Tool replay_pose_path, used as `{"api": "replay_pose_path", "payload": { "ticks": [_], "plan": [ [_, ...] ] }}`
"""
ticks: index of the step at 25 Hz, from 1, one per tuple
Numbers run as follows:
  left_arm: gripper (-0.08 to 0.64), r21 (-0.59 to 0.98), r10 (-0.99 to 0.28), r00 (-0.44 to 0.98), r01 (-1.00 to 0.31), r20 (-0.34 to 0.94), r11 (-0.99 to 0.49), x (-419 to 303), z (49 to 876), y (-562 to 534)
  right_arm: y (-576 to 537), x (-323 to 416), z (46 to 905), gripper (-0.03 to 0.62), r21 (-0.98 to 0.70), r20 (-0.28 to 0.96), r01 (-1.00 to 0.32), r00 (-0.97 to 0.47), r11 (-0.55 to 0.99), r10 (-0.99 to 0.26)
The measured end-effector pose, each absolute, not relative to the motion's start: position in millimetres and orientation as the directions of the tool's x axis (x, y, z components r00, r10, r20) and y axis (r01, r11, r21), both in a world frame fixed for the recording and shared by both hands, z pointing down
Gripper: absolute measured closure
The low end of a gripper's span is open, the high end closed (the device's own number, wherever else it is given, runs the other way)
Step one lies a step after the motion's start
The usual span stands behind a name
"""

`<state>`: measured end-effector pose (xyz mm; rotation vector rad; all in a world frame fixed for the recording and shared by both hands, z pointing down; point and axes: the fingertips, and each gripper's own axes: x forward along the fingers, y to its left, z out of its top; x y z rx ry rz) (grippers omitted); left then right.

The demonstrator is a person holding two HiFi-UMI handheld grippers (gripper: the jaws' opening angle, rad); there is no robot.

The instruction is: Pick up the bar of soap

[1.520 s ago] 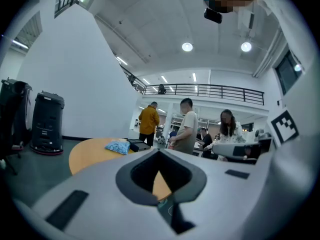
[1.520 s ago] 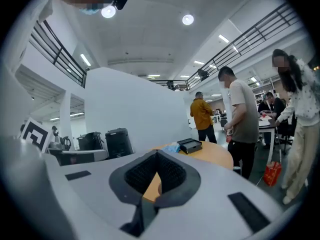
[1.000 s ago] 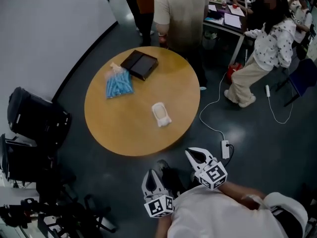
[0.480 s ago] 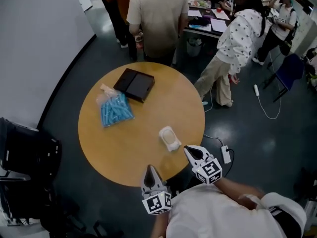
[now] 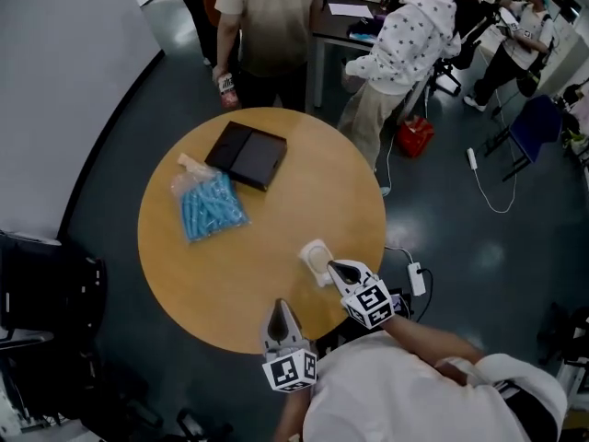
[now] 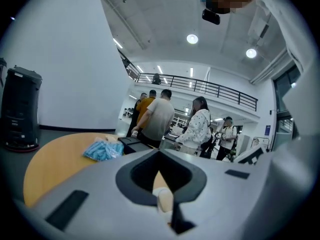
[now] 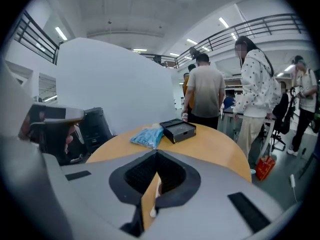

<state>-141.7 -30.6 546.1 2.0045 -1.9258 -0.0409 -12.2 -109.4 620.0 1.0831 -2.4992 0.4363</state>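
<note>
Closed in a lot: right gripper (image 5: 337, 268) is now just beside the soap (image 5: 317, 258) near the surface (image 5: 184, 265) edge, left gripper (image 5: 281, 309) further back. Both sets of fingers are pinched together and empty, so I reckon opening comes next.

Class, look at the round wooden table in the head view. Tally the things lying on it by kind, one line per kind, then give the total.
Black box: 1
Bag of blue pieces: 1
Bar of soap: 1
Total: 3
</note>
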Motion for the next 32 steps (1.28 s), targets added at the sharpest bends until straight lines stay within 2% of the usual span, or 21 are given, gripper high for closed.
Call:
{"api": "replay_pose_path", "payload": {
  "ticks": [5, 6, 7, 8, 13, 25, 32],
  "plan": [
    [0.555, 0.281, -0.968, 0.061, -0.96, 0.244, 0.01, -148, 559, -51, -117, -22, 680, 0.571, -0.147, 0.598, -0.752, -0.585, 0.643, -0.548],
    [0.555, 0.285, -0.968, 0.059, -0.958, 0.246, 0.014, -148, 559, -54, -119, -23, 690, 0.545, -0.139, 0.626, -0.754, -0.57, 0.642, -0.533],
    [0.554, 0.285, -0.967, 0.058, -0.959, 0.247, 0.015, -149, 559, -55, -119, -25, 701, 0.469, -0.124, 0.653, -0.754, -0.551, 0.645, -0.519],
    [0.555, 0.281, -0.966, 0.056, -0.959, 0.251, 0.018, -150, 560, -56, -118, -27, 712, 0.429, -0.102, 0.683, -0.753, -0.528, 0.65, -0.505],
    [0.554, 0.286, -0.96, 0.039, -0.957, 0.276, 0.043, -159, 567, -55, -119, -31, 760, 0.328, -0.045, 0.789, -0.747, -0.434, 0.664, -0.435],
    [0.555, 0.303, -0.951, 0.004, -0.948, 0.309, 0.095, -180, 581, -58, -143, -31, 790, 0.313, -0.025, 0.852, -0.772, -0.348, 0.635, -0.39],
    [0.555, 0.307, -0.948, 0.004, -0.946, 0.318, 0.099, -179, 583, -61, -145, -31, 793, 0.313, 0.054, 0.849, -0.763, -0.304, 0.644, -0.432]
  ]
}}
